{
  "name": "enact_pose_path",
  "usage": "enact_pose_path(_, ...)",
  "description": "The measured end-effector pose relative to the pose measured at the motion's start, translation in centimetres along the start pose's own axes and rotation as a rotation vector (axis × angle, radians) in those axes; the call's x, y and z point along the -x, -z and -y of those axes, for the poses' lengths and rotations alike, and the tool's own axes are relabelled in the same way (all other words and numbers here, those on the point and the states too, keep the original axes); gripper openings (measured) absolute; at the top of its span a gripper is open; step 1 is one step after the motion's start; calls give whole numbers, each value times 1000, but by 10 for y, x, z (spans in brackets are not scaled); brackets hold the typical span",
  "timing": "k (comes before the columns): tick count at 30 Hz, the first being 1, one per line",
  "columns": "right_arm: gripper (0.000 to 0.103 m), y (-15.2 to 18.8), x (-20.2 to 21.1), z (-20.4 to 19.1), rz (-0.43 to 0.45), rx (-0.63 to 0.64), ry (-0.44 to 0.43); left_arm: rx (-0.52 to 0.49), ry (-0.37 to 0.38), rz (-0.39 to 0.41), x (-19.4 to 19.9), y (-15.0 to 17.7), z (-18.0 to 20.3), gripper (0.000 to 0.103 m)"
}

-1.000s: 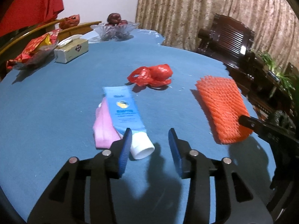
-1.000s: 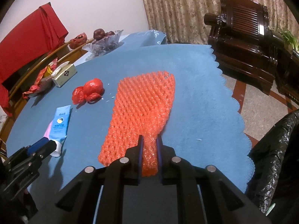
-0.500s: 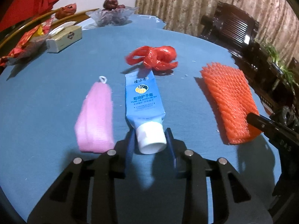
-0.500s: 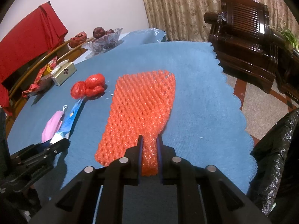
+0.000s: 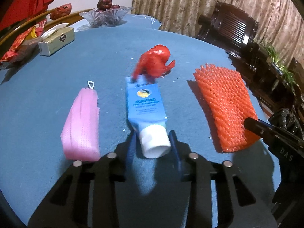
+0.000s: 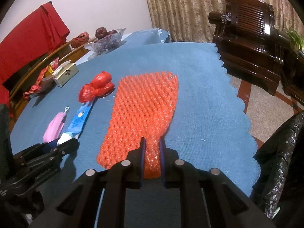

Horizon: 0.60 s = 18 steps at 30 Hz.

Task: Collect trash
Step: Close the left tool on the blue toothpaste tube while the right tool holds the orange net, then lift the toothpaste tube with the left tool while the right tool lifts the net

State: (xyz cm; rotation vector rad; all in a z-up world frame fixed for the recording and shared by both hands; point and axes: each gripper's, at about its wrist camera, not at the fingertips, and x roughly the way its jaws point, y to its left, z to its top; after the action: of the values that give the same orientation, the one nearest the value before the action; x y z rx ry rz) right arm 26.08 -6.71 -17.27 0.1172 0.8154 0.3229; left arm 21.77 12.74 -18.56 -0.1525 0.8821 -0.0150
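Observation:
My left gripper (image 5: 153, 142) is shut on the white cap of a blue tube (image 5: 145, 104), which tilts up off the blue tablecloth; the tube also shows in the right wrist view (image 6: 79, 117). Its far end touches a crumpled red plastic bag (image 5: 154, 61). A folded pink mask (image 5: 81, 123) lies left of the tube. My right gripper (image 6: 152, 148) is shut on the near end of an orange foam net (image 6: 144, 110), which lies flat on the cloth. The net shows at the right of the left wrist view (image 5: 225, 104).
A tissue box (image 5: 57, 38), red snack wrappers (image 5: 20, 41) and a glass fruit bowl (image 5: 106, 17) stand at the far side of the table. A black trash bag (image 6: 281, 163) hangs off the table's right edge. A dark wooden armchair (image 6: 250, 38) stands beyond.
My left gripper closed on the tube's cap and lifted it, swinging the tube toward the red bag and off the pink mask. My right gripper stayed shut on the orange net.

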Motion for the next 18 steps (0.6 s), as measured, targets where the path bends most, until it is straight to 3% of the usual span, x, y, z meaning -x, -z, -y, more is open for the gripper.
enact_pose_path(8,14,-3,21,-2,18,7,-16,5,12,26,24,7,5,28)
enact_pose_path(18,14,-13,76,0,103,15,-33,-20,41,132,87,1,25,27)
